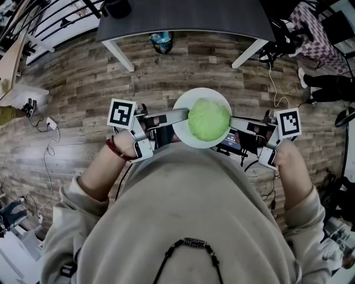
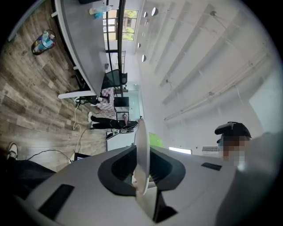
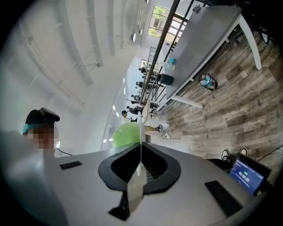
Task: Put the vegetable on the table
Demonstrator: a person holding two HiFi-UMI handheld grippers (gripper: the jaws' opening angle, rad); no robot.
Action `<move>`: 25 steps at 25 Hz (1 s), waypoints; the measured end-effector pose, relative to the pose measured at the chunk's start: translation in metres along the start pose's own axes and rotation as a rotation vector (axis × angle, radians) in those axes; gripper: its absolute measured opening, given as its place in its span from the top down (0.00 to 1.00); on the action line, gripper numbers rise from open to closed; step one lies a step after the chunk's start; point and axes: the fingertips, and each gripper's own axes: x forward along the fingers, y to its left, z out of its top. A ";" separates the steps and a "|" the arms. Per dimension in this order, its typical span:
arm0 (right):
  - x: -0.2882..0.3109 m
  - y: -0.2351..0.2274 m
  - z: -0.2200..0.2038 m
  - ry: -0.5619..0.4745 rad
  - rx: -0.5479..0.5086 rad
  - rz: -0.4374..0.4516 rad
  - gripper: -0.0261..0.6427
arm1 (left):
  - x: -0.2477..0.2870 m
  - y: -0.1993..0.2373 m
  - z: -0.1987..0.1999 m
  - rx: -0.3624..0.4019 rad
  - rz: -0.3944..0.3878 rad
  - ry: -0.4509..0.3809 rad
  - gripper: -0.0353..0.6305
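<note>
A round green lettuce head (image 1: 209, 119) lies on a white plate (image 1: 183, 111) held close to my chest, above the wooden floor. My left gripper (image 1: 177, 118) is shut on the plate's left rim. My right gripper (image 1: 233, 125) is shut on its right rim. In the left gripper view the plate (image 2: 142, 150) stands edge-on between the jaws of that gripper (image 2: 142, 178), with a sliver of lettuce (image 2: 155, 140) behind it. The right gripper view shows the thin plate edge (image 3: 140, 137) pinched in that gripper (image 3: 139, 170) and the lettuce (image 3: 126, 134) to its left. The dark grey table (image 1: 183, 16) is ahead.
The table's white legs (image 1: 117, 55) stand on the plank floor, with a small blue bin (image 1: 161, 40) under the table between them. Cables (image 1: 47, 125) trail over the floor at left. A person's legs (image 1: 327, 83) and a checkered cloth (image 1: 313, 28) are at far right.
</note>
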 end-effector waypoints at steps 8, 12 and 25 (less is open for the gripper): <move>-0.004 0.003 0.006 -0.035 0.002 0.007 0.92 | 0.007 -0.003 0.007 -0.008 0.007 0.013 0.87; -0.015 0.002 0.001 -0.048 -0.002 0.025 0.92 | 0.017 -0.002 0.001 0.000 0.023 0.037 0.87; -0.019 -0.003 -0.002 0.013 -0.035 0.013 0.92 | 0.021 0.006 -0.005 0.009 0.036 0.008 0.87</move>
